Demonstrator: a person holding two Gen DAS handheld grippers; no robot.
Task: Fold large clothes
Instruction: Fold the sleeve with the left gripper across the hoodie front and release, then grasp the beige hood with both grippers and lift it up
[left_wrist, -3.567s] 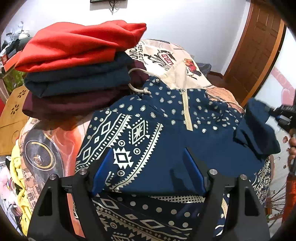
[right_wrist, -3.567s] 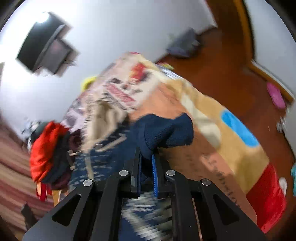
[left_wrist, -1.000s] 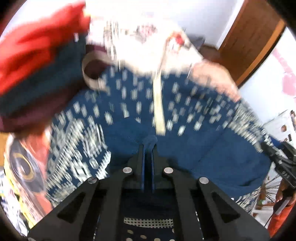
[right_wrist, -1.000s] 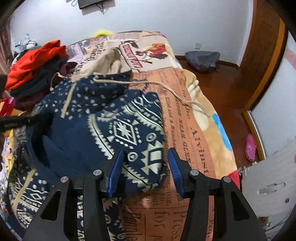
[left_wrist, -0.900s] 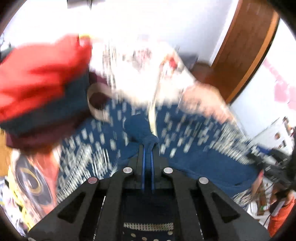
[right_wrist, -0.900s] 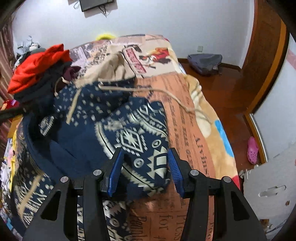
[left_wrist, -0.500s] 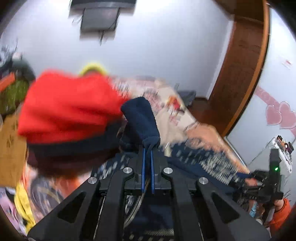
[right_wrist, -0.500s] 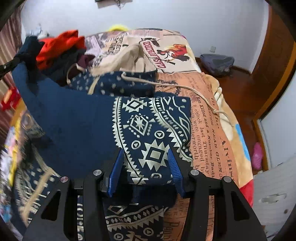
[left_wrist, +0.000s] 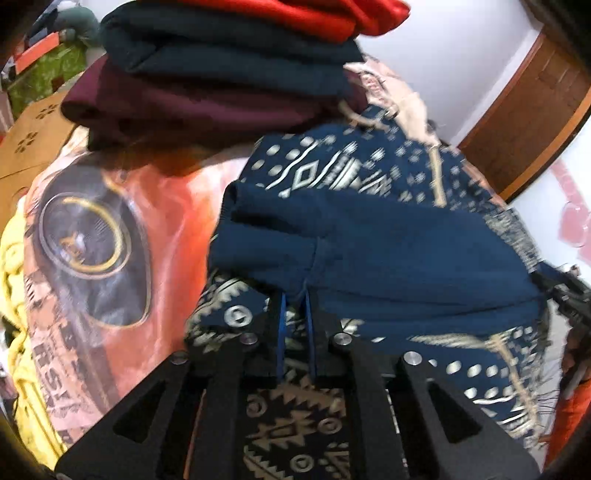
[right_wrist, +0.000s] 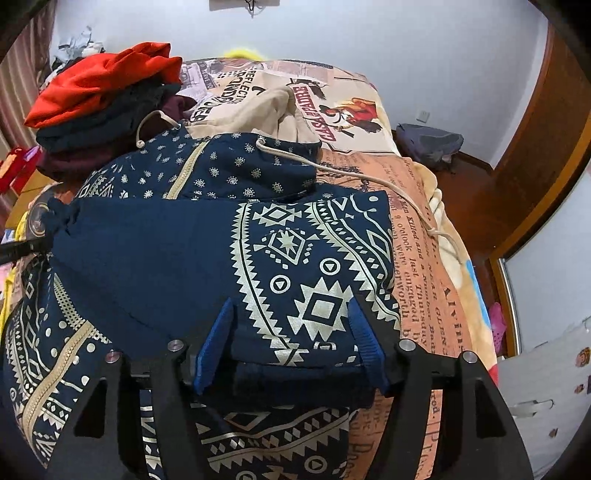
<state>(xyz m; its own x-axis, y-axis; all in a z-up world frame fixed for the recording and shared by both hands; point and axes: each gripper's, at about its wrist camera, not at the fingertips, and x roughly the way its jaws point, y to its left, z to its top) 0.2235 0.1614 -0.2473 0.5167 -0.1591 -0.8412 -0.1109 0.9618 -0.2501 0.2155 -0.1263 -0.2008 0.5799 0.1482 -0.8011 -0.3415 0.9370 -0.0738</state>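
Note:
A navy hoodie with a cream tribal pattern (right_wrist: 303, 266) lies on the bed, its cream-lined hood (right_wrist: 266, 110) toward the wall. One sleeve is folded across the chest, plain navy inside out (left_wrist: 369, 243). My left gripper (left_wrist: 294, 295) is shut on the sleeve cuff (left_wrist: 258, 218) at the hoodie's left side; the cuff also shows in the right wrist view (right_wrist: 61, 218). My right gripper (right_wrist: 291, 328) is open and empty, its blue pads (right_wrist: 218, 336) either side of the folded patterned sleeve.
A stack of folded clothes, red on top, then navy and maroon (right_wrist: 103, 107), stands at the bed's left, close to the hoodie; it also shows in the left wrist view (left_wrist: 229, 66). The printed blanket (right_wrist: 417, 236) covers the bed. A door (right_wrist: 546, 147) is at the right.
My left gripper closed on the sleeve cuff, lifted it high, then carried it across and down onto the hoodie's chest. My right gripper let go of its sleeve and stays open.

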